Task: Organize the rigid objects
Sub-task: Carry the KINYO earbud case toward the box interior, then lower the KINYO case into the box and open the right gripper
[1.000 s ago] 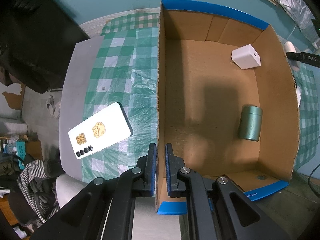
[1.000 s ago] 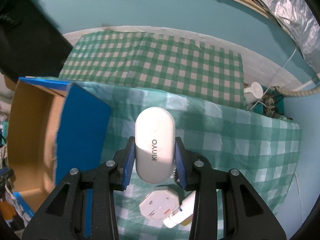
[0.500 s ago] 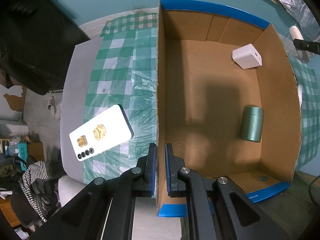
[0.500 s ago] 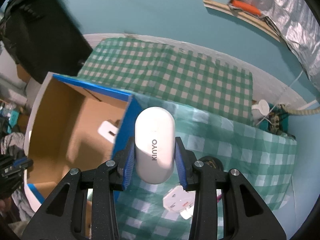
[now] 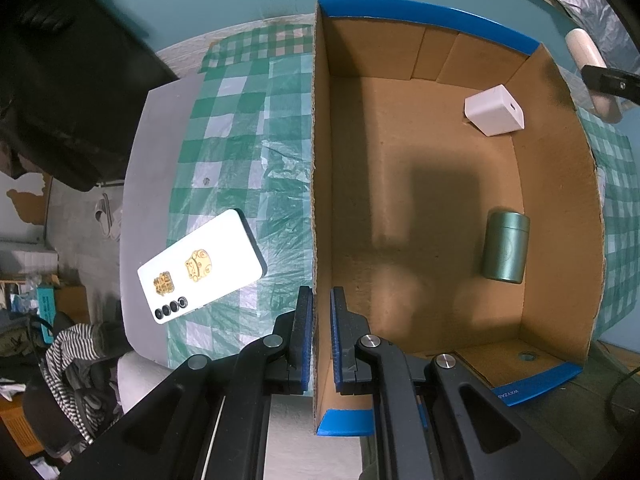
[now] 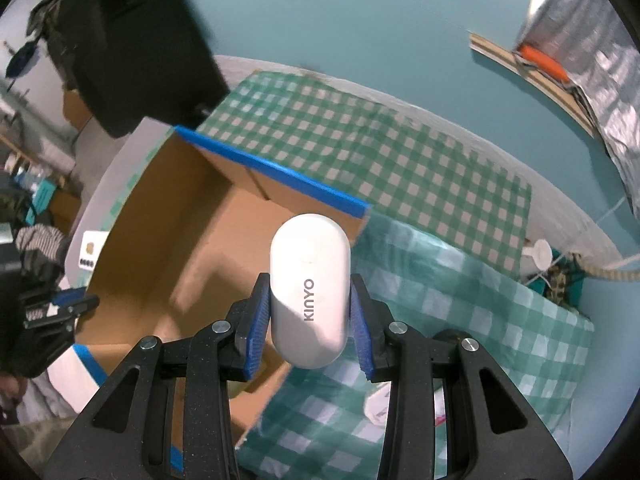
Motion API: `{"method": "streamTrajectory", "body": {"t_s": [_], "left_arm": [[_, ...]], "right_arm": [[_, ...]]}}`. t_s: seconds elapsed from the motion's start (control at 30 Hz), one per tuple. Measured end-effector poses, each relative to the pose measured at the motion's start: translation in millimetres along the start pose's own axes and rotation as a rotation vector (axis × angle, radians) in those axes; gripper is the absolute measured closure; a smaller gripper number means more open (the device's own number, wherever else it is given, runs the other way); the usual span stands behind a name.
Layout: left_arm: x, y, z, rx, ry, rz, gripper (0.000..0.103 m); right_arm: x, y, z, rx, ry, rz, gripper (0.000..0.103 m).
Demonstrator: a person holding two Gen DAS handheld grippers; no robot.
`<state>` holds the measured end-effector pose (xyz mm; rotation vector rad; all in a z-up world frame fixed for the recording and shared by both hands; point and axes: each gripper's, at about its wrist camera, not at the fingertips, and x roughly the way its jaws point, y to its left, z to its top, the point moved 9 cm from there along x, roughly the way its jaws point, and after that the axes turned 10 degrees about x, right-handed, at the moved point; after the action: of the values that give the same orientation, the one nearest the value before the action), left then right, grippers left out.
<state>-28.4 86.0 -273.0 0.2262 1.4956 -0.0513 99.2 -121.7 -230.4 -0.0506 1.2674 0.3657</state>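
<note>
Only left view shows green canister (image 5: 505, 247) inside box (image 5: 556, 184).

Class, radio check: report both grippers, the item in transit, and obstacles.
Left gripper clamps cardboard box wall. Right gripper holds white KINYO capsule above box rim. Nothing in the way.

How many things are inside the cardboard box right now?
2. A white cube charger sits in the far right corner of the cardboard box, and a green canister lies by the right wall. Nothing else shows on its floor.
</note>
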Motion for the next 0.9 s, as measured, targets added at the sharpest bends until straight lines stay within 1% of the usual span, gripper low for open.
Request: {"method": "streamTrajectory", "body": {"t_s": [0.27,0.5,0.77,0.9], "left_arm": [[0.8,-1.1,0.3,0.005,0.003,0.002,0.095],[2.2,-0.9,-0.8,0.007,0.005,-0.001,0.095],[2.2,-1.1,-0.8,0.009,0.004,-0.001,0.095],[2.5,-0.5,-1.2,0.012,0.004,0.000,0.095]], "right_arm": [[20.5,26.1,-17.4,-0.070,0.058,0.015,0.067],[39.4,34.7,-31.9,-0.099,0.107,-0.001,0.067],[41.0,34.3,-35.7,-0.097,0.116,-0.011,0.067],[38.3,32.5,-33.6,-0.087,0.104,-0.017,0.062]]}}
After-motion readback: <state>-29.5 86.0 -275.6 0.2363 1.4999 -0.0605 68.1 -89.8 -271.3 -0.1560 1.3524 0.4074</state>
